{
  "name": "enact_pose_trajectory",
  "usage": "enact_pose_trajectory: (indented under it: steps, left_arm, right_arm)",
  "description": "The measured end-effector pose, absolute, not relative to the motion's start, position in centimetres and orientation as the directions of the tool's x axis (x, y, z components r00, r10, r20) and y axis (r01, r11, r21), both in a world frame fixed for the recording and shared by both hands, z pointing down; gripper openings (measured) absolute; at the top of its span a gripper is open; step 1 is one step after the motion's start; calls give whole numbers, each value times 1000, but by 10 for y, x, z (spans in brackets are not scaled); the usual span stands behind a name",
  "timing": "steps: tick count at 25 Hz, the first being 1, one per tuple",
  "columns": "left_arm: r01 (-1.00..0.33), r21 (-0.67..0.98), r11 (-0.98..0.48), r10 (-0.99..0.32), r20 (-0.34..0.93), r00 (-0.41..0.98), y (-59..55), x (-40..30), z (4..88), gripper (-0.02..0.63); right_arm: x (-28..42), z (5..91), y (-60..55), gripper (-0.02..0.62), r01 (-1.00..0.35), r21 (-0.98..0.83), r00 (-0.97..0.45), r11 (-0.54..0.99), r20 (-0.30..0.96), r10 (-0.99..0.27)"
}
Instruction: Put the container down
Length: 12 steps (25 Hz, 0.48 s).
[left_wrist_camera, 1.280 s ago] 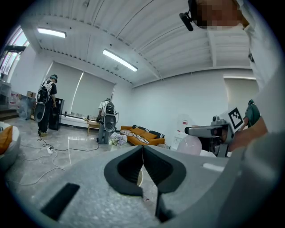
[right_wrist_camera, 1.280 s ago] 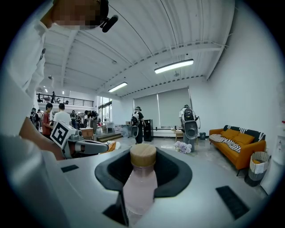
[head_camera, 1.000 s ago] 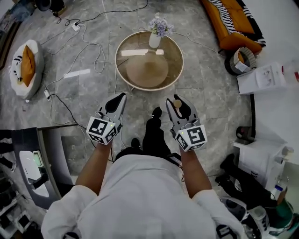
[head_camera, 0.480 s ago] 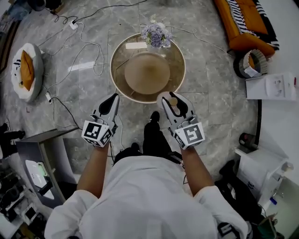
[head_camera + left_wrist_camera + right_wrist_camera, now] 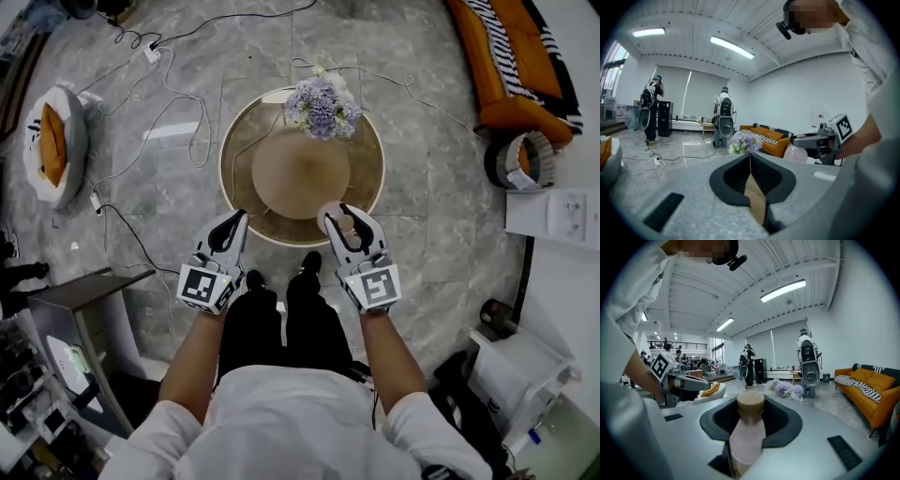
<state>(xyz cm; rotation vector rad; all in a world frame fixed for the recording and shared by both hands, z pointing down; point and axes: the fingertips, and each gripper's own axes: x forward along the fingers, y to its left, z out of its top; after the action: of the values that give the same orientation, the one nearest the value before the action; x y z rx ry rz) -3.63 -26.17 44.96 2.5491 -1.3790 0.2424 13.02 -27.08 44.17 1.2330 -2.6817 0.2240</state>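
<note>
The pale pink bottle-shaped container [image 5: 746,437] with a tan wooden cap [image 5: 750,404] stands upright between the jaws of the right gripper [image 5: 345,217], which pinch its body while the cap rises just past their tips. In the head view it shows at the centre of the frame, over the near right rim of the round glass-edged surface with a tan middle [image 5: 228,192]; whether its base touches that surface cannot be told. The left gripper [image 5: 232,225] is level with it at centre left, over the near left rim, with its jaws pressed together and nothing between them. The two grippers are apart, each held by a bare forearm coming from a white sleeve at the bottom of the frame. At the far side of the surface, above centre, stands a bunch of pale purple flowers [image 5: 323,101]. Round about lies a grey marble floor [image 5: 431,187] with white cables [image 5: 183,103] trailing at upper left, a round white cushion with an orange centre [image 5: 52,141] at the left edge, and an orange sofa with a black-and-white striped throw [image 5: 511,66] at upper right.
</note>
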Motion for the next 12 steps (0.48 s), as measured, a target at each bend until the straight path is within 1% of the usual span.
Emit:
enact_pose_trajectory:
  steps: [7,12]
  left_arm:
    - [-834,140,-534,-798,242,552,-311,-39,533,15]
    - [-825,137,-549,-785,253,565,-336,-49,592,16]
  right_arm:
    - [112,513,-322,129,-782,-25,-610,623,231,-758]
    - [101,569,-350,129,-823,-29,-558,567,228,-798]
